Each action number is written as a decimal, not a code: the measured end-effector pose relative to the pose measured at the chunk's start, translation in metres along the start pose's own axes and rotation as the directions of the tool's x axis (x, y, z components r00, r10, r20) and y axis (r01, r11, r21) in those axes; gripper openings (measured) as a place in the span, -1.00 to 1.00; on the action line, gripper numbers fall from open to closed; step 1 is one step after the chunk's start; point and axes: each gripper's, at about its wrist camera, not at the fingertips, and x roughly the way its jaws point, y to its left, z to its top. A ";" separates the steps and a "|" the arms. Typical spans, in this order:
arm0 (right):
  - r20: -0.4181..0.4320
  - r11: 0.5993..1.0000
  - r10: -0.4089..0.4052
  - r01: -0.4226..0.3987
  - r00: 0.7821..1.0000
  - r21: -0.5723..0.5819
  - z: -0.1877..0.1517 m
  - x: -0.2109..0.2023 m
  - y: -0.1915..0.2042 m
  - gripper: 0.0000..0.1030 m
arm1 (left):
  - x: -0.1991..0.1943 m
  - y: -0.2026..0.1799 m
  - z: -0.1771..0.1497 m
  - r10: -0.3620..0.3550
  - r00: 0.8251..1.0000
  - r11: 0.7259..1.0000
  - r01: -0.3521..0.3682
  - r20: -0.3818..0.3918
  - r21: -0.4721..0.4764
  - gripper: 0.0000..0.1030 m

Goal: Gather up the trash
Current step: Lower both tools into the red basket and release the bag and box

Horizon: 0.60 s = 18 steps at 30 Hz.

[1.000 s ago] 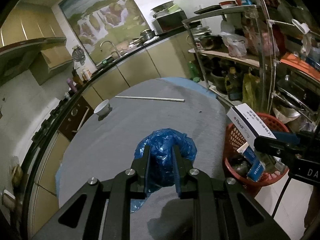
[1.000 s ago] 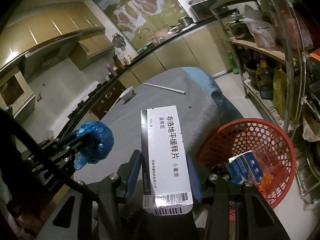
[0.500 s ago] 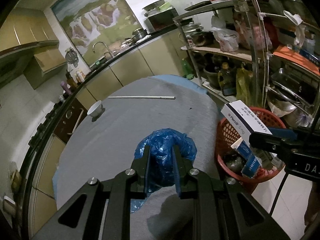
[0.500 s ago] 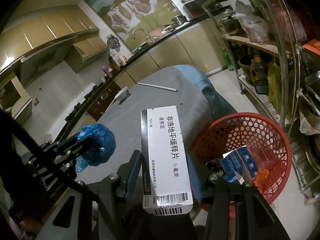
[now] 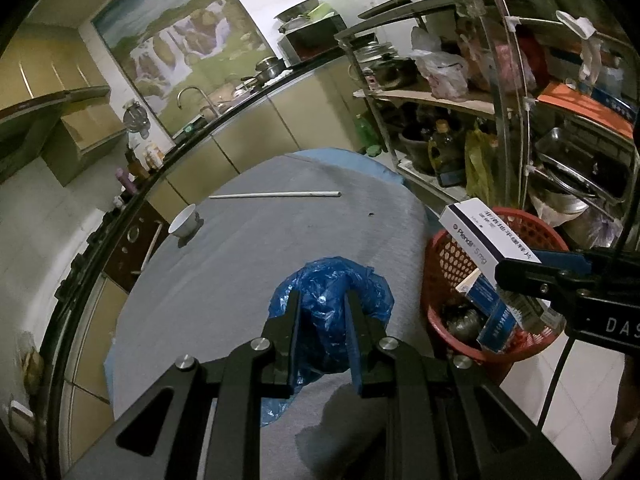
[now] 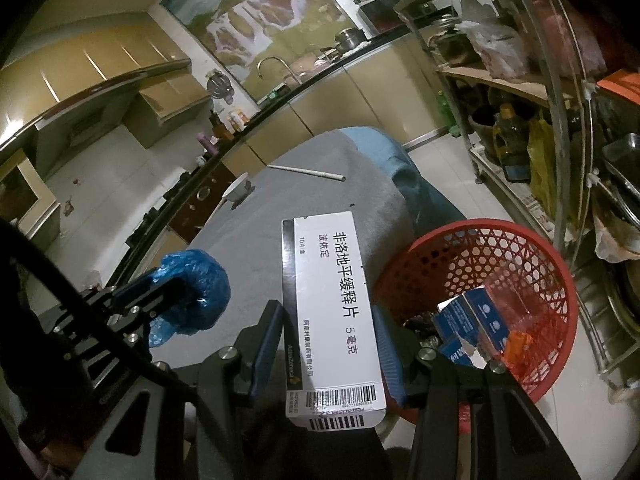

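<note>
We are pinching the blue bag (image 5: 332,300) in our left gripper (image 5: 320,312) above the bench (image 5: 248,264); right gripper (image 6: 328,320) clamping the medicine box (image 6: 332,300) (beside red basket (image 6: 480,240)).

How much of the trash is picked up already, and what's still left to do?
Done: several small boxes already lie in the red basket. In hand: the right gripper clamps a white medicine box just beside the basket, not yet dropped, and the left gripper squeezes a crumpled blue plastic bag above the grey table. Left: both need dropping in. A white stick and small white cup remain on the table, possibly trash.
</note>
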 end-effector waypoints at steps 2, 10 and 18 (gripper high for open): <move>0.000 1.000 0.001 -0.001 1.000 0.001 0.000 0.000 -0.001 -0.05 | 0.000 0.000 0.000 -0.004 1.000 1.000 0.004 -0.002 0.003 -0.59; 0.007 1.000 -0.003 0.003 1.000 0.002 -0.001 -0.001 -0.002 -0.05 | -0.001 -0.005 0.001 -0.008 1.000 1.000 0.008 0.002 0.022 -0.59; 0.013 1.000 -0.008 0.008 1.000 0.015 -0.001 -0.005 -0.007 -0.05 | -0.003 -0.008 0.002 -0.016 1.000 0.999 0.016 0.004 0.034 -0.59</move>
